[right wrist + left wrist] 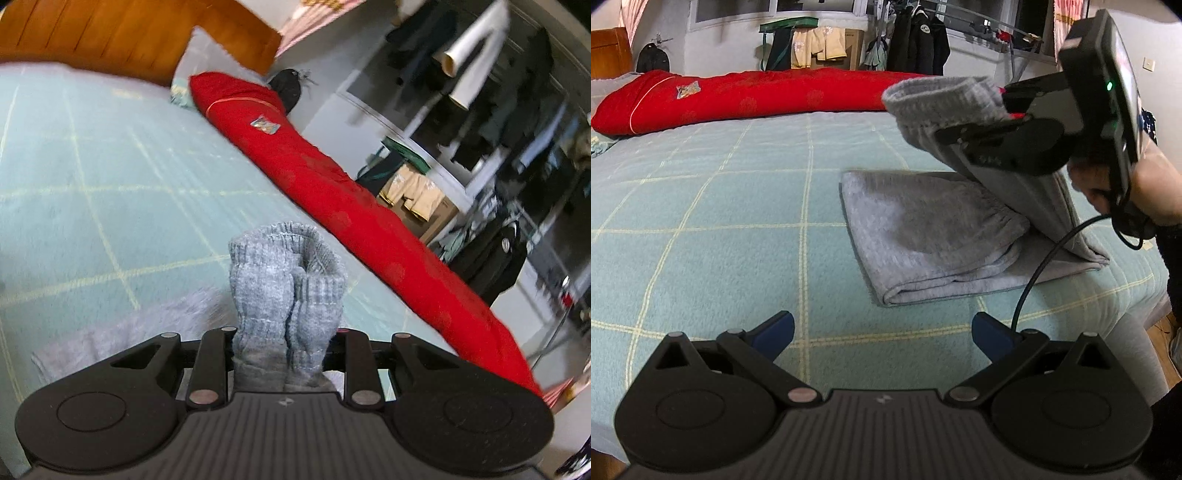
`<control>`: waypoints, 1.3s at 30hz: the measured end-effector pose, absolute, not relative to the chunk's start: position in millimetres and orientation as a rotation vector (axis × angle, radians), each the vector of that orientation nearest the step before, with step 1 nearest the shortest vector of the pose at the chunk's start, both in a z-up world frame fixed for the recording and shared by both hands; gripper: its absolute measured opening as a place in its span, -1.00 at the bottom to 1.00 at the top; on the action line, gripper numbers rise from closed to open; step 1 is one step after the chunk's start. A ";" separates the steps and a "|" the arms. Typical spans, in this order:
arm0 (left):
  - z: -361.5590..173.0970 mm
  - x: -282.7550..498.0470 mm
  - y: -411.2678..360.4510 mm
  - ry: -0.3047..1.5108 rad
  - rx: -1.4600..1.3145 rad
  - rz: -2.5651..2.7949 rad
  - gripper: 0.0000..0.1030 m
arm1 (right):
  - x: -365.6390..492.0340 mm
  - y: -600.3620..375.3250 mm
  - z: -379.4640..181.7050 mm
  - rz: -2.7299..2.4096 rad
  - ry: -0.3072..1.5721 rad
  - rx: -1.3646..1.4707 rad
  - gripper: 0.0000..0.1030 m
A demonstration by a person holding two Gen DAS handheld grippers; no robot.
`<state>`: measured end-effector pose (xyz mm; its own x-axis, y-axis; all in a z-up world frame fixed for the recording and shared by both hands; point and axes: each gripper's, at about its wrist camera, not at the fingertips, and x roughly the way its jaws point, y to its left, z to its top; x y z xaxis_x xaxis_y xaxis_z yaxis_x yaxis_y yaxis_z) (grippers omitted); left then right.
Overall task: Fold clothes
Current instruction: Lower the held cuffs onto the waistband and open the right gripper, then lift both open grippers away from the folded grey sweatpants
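Observation:
Grey sweatpants (923, 236) lie partly folded on the pale green checked bed (720, 206). One end with its ribbed cuffs (938, 99) is lifted off the pile, and my right gripper (1008, 110) is shut on it, held by a hand (1126, 192) at the right. In the right wrist view the cuffs (284, 291) bunch up between the closed fingers of the right gripper (284, 354), tilted over the bed. My left gripper (882, 332) hovers open above the blanket, just in front of the folded pile, with nothing between its blue pads (775, 332).
A long red quilt roll (750, 96) lies along the bed's far side. Behind it are a clothes rack with dark jackets (916, 40) and beige garments (820, 44). A wooden headboard (122, 33) stands at one end. A black cable (1045, 266) trails over the pants. The bed's edge (1137, 325) drops off at the right.

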<state>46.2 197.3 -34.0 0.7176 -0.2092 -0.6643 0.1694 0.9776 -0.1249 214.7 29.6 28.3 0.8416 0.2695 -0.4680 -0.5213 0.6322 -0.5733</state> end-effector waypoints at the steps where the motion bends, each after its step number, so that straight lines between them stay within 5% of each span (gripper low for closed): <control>1: -34.6 45.8 197.4 0.743 -0.059 -0.209 0.97 | 213.5 32.9 24.5 0.460 0.356 -0.781 -0.42; 15: -40.0 48.2 199.2 0.760 -0.079 -0.193 0.97 | 209.3 61.5 -16.3 0.476 0.412 -0.885 -0.37; 18: -41.5 48.8 200.2 0.765 -0.085 -0.188 0.97 | 210.3 61.2 -18.5 0.518 0.436 -0.872 -0.19; 20: -41.3 48.0 200.7 0.766 -0.085 -0.186 0.97 | 213.3 59.2 -14.8 0.580 0.477 -0.809 0.11; 26: -38.3 44.5 199.8 0.760 -0.084 -0.180 0.97 | 220.7 45.8 -0.8 0.718 0.611 -0.583 0.40; 39: -36.3 37.1 201.5 0.744 -0.117 -0.185 0.97 | 230.4 -9.8 31.7 0.849 0.688 -0.301 0.36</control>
<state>37.1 201.5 -36.3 0.7205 -0.2086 -0.6613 0.1261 0.9772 -0.1708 230.4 -9.8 31.7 0.4645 0.5855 -0.6643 -0.7715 0.6359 0.0210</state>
